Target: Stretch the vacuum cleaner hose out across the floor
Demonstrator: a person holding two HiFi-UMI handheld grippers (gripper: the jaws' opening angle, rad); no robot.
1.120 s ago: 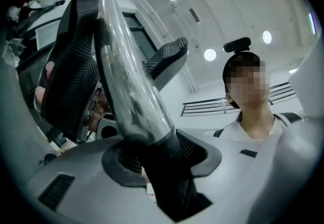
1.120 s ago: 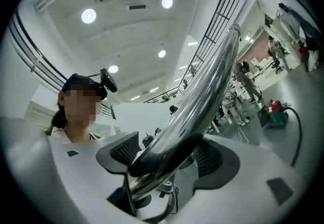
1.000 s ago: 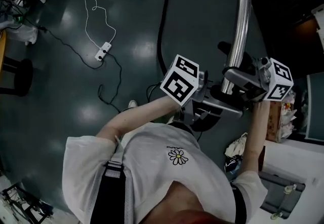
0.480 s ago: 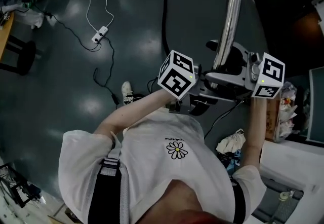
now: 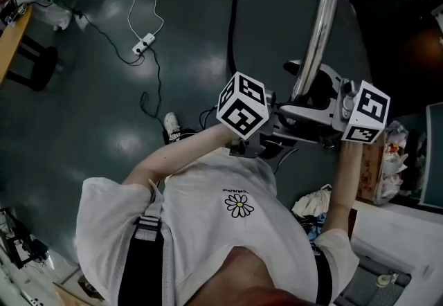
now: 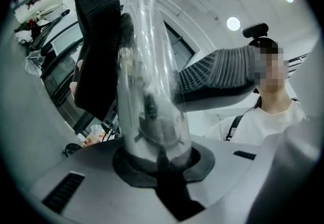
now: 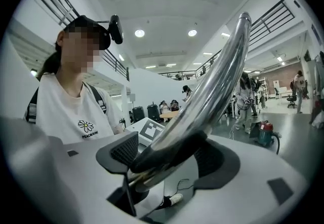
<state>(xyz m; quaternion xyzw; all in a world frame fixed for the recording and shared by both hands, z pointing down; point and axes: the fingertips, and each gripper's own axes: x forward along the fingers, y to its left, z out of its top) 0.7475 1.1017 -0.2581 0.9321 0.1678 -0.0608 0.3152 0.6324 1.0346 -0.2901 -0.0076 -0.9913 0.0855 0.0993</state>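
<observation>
The black hose (image 5: 233,14) lies on the dark floor (image 5: 83,111) in front of the person. Its long axis runs almost straight away from the person, from the vacuum cleaner (image 7: 263,133) at the far end back toward the two grippers, with only a soft bend on the way. The hose looks thin, dark and without shine. Its near end goes out of sight behind the marker cube of the left gripper (image 6: 157,61).

To the right of the hose a chrome tube (image 5: 322,28) points away from the person as well. It is long, bright like a mirror and a little curved, and its low end sits at the grippers.

The left gripper is closed narrowly on a clear plastic tube (image 6: 147,96). Its ribbed black pads (image 6: 96,35) press this tube from both sides, and the tube stands nearly upright between them. The right gripper (image 7: 167,154) stands much wider. Its jaws hold the low end of the chrome tube, at the place where a black sleeve covers it.
</observation>
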